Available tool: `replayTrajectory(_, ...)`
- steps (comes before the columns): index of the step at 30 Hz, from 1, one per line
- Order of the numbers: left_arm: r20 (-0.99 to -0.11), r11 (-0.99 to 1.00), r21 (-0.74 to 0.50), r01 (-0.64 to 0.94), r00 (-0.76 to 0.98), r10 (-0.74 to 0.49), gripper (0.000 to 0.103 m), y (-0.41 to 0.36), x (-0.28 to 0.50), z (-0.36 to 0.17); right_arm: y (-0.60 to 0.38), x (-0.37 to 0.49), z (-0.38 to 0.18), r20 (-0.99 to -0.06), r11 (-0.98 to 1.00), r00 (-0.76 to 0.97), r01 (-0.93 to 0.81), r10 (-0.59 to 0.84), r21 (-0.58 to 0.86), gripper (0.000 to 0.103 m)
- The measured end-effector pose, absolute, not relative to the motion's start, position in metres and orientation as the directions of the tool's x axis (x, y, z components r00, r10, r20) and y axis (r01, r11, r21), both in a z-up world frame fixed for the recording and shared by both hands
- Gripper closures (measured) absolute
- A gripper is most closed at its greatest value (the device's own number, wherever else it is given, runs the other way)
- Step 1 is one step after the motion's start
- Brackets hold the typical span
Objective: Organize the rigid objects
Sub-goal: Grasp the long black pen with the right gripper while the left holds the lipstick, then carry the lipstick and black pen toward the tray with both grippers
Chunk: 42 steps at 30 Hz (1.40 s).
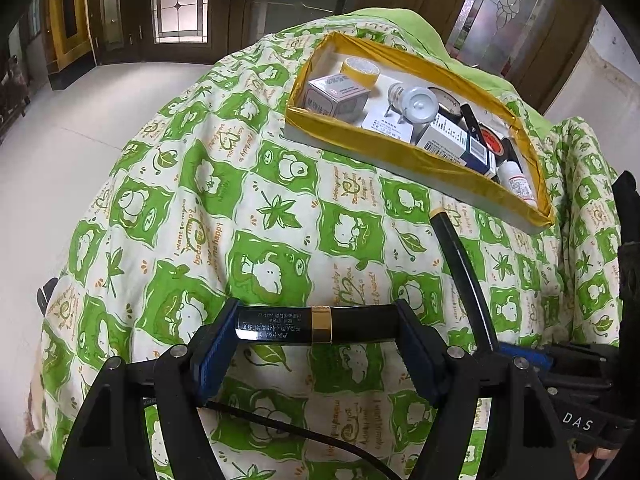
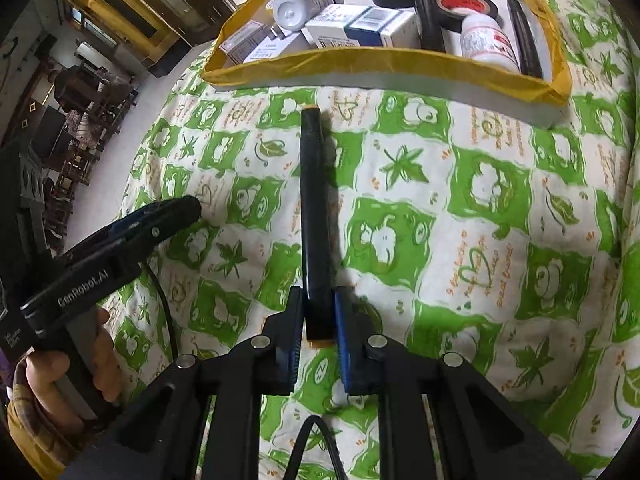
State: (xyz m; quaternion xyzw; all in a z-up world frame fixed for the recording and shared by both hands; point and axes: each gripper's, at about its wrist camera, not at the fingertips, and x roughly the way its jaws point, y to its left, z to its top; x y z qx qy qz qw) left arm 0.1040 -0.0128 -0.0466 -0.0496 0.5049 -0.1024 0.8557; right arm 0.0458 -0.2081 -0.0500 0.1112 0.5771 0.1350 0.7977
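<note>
Your left tool (image 1: 318,326) pinches a black gold-banded tube (image 1: 316,323) endwise; your right tool (image 2: 318,320) clamps a slim black pen (image 2: 316,216). Both hang above the quilt (image 1: 280,208), mid-carry. Next: place them in the yellow-rimmed tray (image 1: 400,148).
</note>
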Motion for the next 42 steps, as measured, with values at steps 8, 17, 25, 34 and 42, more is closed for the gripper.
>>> replayTrajectory(8, -0.868, 0.98, -0.13, 0.148, 0.462, -0.185, 0.025, -0.021, 0.103, -0.051, -0.191, 0.066, -0.048, -0.886, 0.948, 0.339, -0.101, 0.317, 0.301, 0.085)
replayTrajectory(17, -0.853, 0.974, -0.17, 0.151, 0.473, -0.222, 0.025, -0.016, 0.1, -0.045, -0.169, 0.063, -0.039, -0.885, 0.967, 0.396, -0.158, 0.246, 0.198, 0.089)
replayTrajectory(25, -0.844, 0.97, -0.219, 0.104, 0.479, -0.242, 0.025, -0.005, 0.093, -0.04, -0.197, 0.053, -0.023, -0.826, 0.921, 0.413, -0.106, 0.384, 0.376, 0.089)
replayTrajectory(34, -0.843, 0.97, -0.232, 0.07, 0.484, -0.237, 0.025, 0.001, 0.077, -0.032, -0.211, 0.041, 0.01, -0.785, 0.968, 0.572, -0.074, 0.238, 0.24, 0.089)
replayTrajectory(42, -0.84, 0.97, -0.232, 0.071, 0.489, -0.236, 0.025, 0.001, 0.065, -0.027, -0.244, 0.039, 0.016, -0.759, 0.96, 0.615, 0.011, 0.214, 0.28, 0.089)
